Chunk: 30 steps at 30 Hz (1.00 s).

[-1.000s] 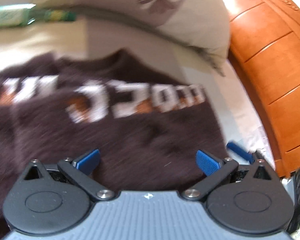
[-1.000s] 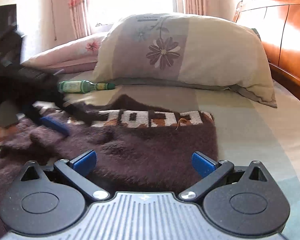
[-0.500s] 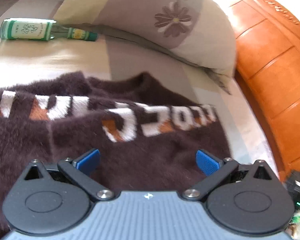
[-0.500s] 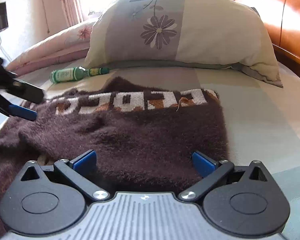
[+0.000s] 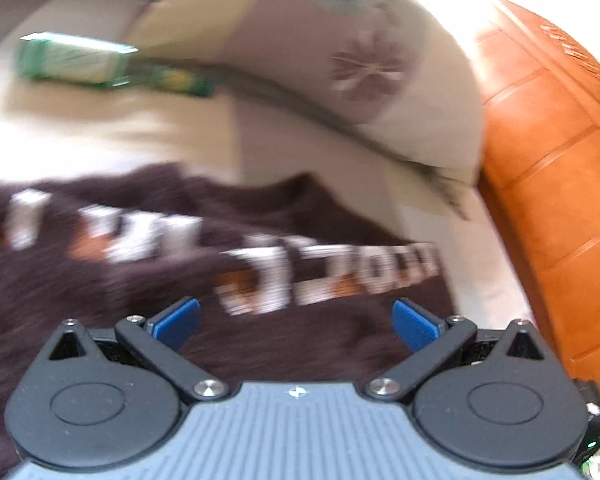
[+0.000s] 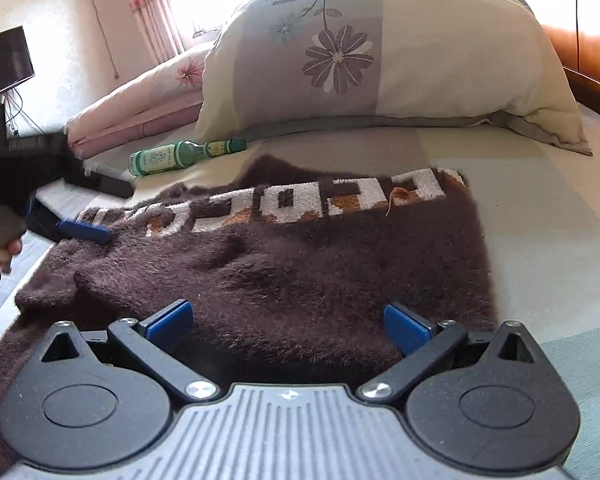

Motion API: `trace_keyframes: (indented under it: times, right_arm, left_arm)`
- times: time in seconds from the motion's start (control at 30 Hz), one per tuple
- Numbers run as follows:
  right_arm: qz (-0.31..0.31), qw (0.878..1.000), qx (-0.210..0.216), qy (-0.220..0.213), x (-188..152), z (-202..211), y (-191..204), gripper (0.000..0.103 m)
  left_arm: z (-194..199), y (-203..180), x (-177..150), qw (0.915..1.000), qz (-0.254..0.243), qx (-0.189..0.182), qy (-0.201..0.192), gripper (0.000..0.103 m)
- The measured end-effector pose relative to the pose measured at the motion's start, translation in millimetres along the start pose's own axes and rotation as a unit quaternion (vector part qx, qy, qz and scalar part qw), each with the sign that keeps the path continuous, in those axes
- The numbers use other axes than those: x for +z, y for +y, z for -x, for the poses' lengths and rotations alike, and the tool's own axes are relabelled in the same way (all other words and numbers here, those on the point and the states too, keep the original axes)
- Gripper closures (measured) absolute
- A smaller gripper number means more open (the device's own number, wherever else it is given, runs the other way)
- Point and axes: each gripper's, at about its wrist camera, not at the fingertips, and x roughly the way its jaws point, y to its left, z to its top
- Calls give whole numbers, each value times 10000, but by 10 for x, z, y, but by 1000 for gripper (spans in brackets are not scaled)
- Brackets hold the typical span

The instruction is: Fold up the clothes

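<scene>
Brown sweater (image 6: 284, 272) spread on bed (image 6: 548, 216), partly doubled; both grippers, left (image 5: 296, 318) and right (image 6: 288, 326), gaping empty; fold stage indeterminate; loose edge at nine o'clock.

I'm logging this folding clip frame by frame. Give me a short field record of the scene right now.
garment: dark brown fuzzy sweater with white and orange lettering, spread on the bed
surface: pale bed sheet
left gripper: open, over the sweater, holding nothing
right gripper: open, over the sweater's near part, holding nothing
nearby: green bottle lying on its side beyond the sweater; flowered pillow behind it
backdrop: wooden headboard
image quality: left wrist view blurred
</scene>
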Motion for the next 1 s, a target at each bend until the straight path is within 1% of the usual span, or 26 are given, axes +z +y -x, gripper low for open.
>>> trace_keyframes:
  times: [0.03,0.1,0.23,0.27,0.33,0.47,0.6,0.7,0.77,0.83,0.97,1.0]
  right_arm:
    - [25,10000,-11,1,-10,-4,2,0]
    - [104,9999,-56,8,-25,-14,21,0]
    - [305,9994,-117,69,-36,-24,57,0]
    - [313,9994,-113,87,-36,-20,53,0]
    - [314,9994,-100,120,-36,-14,42,0]
    - [360,9992,-115,144,-44,-17,46,0]
    - [429,9988,-148,156,-56,-26,62,0]
    - [481,9986,-172,166,-66,-33,74,0]
    - [515,9983,-189,172,-72,-37,82,0]
    - [510,9984,-188,173,-73,-35,82,0]
    - [341,9993,-95,149,-58,-19,37,0]
    - [331,9993,-83,151,-55,-18,33,0]
  left_arm:
    - [-9,-29,16,10000,-26,-47,8,1]
    - [-177,-38,33,9998,-68,135,149,1]
    - [-242,83,37,9992,-85,396,-73,2]
    - [-210,93,45,9991,31,406,-139,2]
    - [-147,8,56,9980,69,589,-206,2]
    - [-188,-450,19,9982,-557,211,29,2]
    - [-440,-758,-41,9959,-859,-118,271,2]
    - [-637,-984,-86,9926,-1070,-361,452,2]
    - [-794,-943,-107,9937,-906,-304,583,2]
    - [-904,-876,-116,9955,-722,-214,571,2]
    - [-809,-922,-50,9974,-466,-244,484,2]
    - [-760,-950,-52,9973,-494,-257,470,2]
